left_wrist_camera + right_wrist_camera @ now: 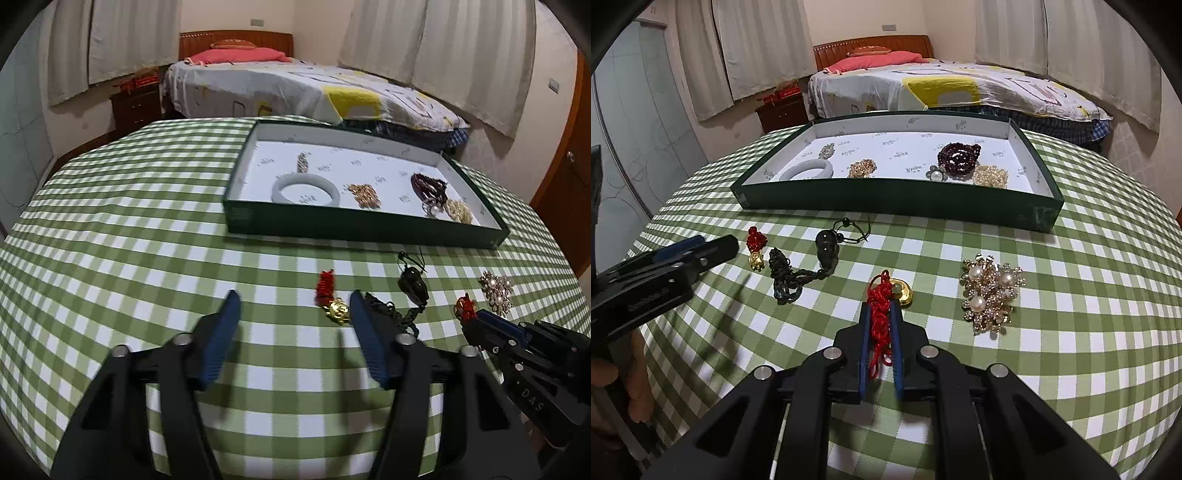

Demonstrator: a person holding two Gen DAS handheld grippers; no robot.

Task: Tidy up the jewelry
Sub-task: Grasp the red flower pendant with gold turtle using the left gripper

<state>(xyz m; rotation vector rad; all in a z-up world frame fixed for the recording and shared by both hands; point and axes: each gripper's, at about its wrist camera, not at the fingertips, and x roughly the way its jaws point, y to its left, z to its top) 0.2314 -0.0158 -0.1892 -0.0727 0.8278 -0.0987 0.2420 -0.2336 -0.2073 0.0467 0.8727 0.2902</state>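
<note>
Red cord of gold charm (880,314) pinched inside right claw (880,308).

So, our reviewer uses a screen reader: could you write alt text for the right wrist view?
The right gripper is shut on a red-corded gold charm on a green checked tablecloth. Beyond it sits a green tray holding jewelry, with a pearl brooch at right.

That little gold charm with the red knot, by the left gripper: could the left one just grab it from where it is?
Probably yes. The left gripper is open, and the gold charm lies on the tablecloth just inside its right finger, nothing covering it. The black cord pendant lies close, so it might snag.
</note>
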